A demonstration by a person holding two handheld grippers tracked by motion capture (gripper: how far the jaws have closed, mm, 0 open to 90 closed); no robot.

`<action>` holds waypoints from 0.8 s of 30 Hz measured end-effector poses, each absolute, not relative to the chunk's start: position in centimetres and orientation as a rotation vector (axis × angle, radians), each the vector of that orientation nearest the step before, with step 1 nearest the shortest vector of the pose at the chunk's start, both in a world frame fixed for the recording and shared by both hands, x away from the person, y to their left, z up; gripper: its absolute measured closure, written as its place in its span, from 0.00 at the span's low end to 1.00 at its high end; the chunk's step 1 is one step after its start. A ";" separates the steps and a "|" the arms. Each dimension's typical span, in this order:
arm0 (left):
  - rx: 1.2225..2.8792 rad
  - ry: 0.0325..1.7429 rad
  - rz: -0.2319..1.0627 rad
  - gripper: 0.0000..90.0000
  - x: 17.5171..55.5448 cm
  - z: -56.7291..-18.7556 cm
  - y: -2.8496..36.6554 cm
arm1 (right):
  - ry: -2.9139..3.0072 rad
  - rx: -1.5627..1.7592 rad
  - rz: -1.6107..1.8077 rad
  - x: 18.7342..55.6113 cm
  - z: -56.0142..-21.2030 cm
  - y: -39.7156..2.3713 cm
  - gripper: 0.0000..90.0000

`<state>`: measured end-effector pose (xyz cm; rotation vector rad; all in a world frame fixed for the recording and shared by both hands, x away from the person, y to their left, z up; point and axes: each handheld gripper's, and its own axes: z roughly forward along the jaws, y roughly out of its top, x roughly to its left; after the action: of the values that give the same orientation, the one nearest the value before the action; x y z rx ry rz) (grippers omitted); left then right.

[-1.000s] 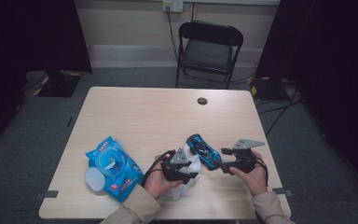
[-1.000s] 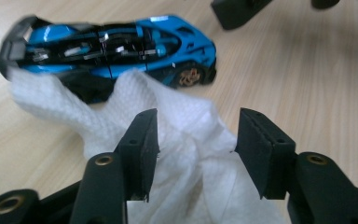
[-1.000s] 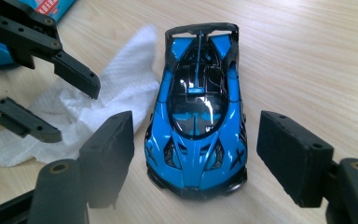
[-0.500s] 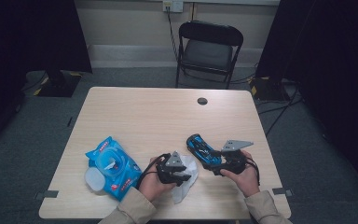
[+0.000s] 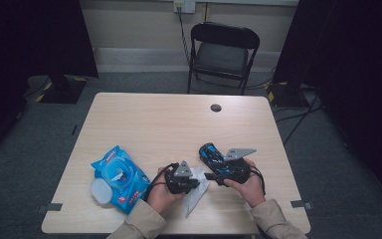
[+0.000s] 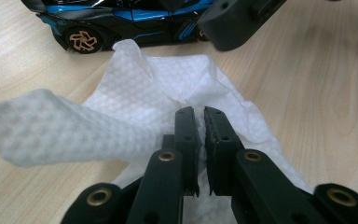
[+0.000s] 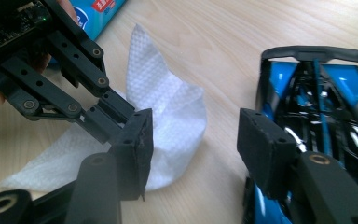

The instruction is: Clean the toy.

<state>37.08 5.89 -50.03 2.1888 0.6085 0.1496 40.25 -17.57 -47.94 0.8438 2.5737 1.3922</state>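
Left gripper (image 6: 199, 116) has its jaws pinched nearly together on a fold of the white wipe (image 6: 135, 98); they have just been closing, and the cloth sits between the pads in the left gripper view. Likely reason for the grip: the wipe is picked up to clean the toy car, with the pack it came from lying open nearby.

Right gripper (image 7: 193, 140) stands at a middling gap with only bare table between the pads; its jaws have just been closing too. One pad sits by the side of the blue-and-black toy car (image 7: 326, 88), the other hangs over the wipe's edge. It looks poised to steady the car, though it has no grip yet.

On the table (image 5: 144, 119), the wipe (image 5: 197, 191) lies close to the near edge, about mid-width, under and ahead of the left gripper (image 5: 191, 183). The toy car (image 5: 214, 157) sits just to the right of it, toward the near right corner, touching or just beside the right gripper (image 5: 210, 175). The blue wipes pack (image 5: 122, 177) lies toward the near left corner, lid flipped open, well apart from the car.
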 end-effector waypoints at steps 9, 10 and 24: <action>2.182 0.594 0.150 0.95 37.0 -50.1 6.0 | 2.588 0.865 1.381 40.8 -48.5 -16.2 0.54; 2.185 0.592 0.149 0.95 37.0 -50.1 6.0 | 2.592 0.867 1.384 40.9 -48.6 -16.2 0.56; 2.191 0.592 0.151 0.86 36.7 -50.0 5.7 | 2.666 0.820 1.299 40.7 -49.2 -15.3 0.82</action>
<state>36.74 5.72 -49.99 2.1914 0.5920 0.1506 40.65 -15.35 -49.19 0.8196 2.6656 1.2988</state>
